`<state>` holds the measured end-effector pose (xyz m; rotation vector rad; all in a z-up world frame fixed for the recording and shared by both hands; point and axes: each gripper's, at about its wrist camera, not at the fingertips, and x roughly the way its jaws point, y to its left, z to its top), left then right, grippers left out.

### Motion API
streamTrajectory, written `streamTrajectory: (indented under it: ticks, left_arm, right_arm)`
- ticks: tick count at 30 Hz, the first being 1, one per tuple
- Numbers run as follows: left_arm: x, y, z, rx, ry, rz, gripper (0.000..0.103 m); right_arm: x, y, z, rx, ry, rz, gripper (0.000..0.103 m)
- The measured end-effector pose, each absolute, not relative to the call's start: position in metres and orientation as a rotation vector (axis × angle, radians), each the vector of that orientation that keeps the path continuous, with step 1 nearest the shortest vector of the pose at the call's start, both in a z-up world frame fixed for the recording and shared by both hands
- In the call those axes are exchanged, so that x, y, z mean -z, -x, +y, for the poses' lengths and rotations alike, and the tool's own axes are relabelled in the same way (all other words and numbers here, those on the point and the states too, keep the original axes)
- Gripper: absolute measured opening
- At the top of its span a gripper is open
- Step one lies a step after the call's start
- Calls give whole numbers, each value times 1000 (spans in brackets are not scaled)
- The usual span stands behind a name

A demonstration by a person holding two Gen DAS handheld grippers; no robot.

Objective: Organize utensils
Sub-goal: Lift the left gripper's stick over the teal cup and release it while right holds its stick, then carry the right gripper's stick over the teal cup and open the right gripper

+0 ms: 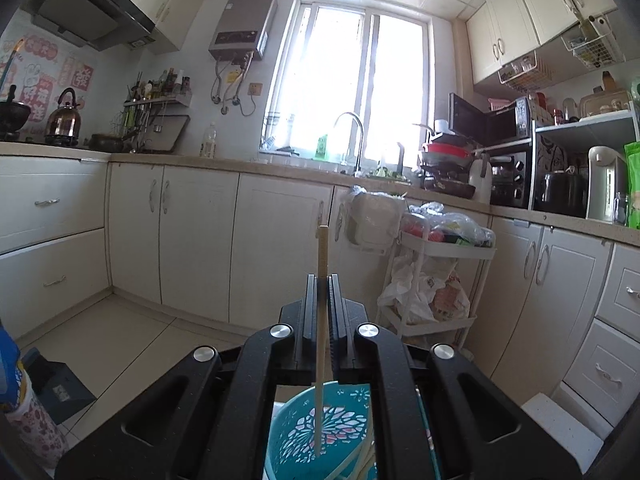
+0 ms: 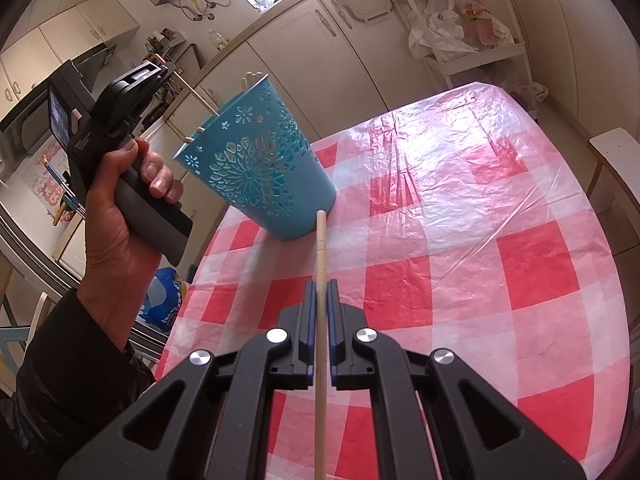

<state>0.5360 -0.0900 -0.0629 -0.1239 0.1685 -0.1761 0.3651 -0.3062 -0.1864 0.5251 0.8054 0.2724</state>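
Your left gripper (image 1: 322, 280) is clamped shut on one pale wooden chopstick (image 1: 321, 320), which runs down between the jaws with its lower end inside the teal cut-out utensil holder (image 2: 256, 160) — more chopsticks (image 1: 352, 464) lie against its inner wall. Your left hand (image 2: 120, 208) grips that tool's handle, just beside the holder's rim. Your right gripper (image 2: 321, 284) is likewise closed tight on a second chopstick (image 2: 321, 320); its free end points at the holder's base and stops just short of it. The holder stands tilted near the far left corner of the table (image 2: 520, 240), which is covered in a red-and-white checked cloth under clear plastic. The rest of the cloth is bare. Writing — the pink wall stickers (image 1: 40, 76) carry characters too blurred to read; small print on the left tool's body is also illegible.
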Motion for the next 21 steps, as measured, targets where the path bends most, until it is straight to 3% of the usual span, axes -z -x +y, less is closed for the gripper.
streamTrajectory:
  ticks: [2,3,4,6,16,21]
  left_arm:
    - [63,-537,-91,180,100,213,11]
    - [63,-535,-90,170,88,225,22]
    - [62,-532,-90,156,79,233,42]
    - [60,-522,-86,124,63,245,60]
    - [43,-433,-20,19,270,291,81]
    - [44,-404,8,-9,346,285,84]
  right_arm:
    - [185,-364,-306,-274,-527,800,6]
    - [184,-364,-307,-276,-528,797,6]
    - [183,-363,-307,-277,-530,793,6]
    - [180,-362,-308,-280,-538,780,6]
    - [132,-355,-310,-373,-619,566,6]
    - [78,-383,-301,-412,-620,427,6]
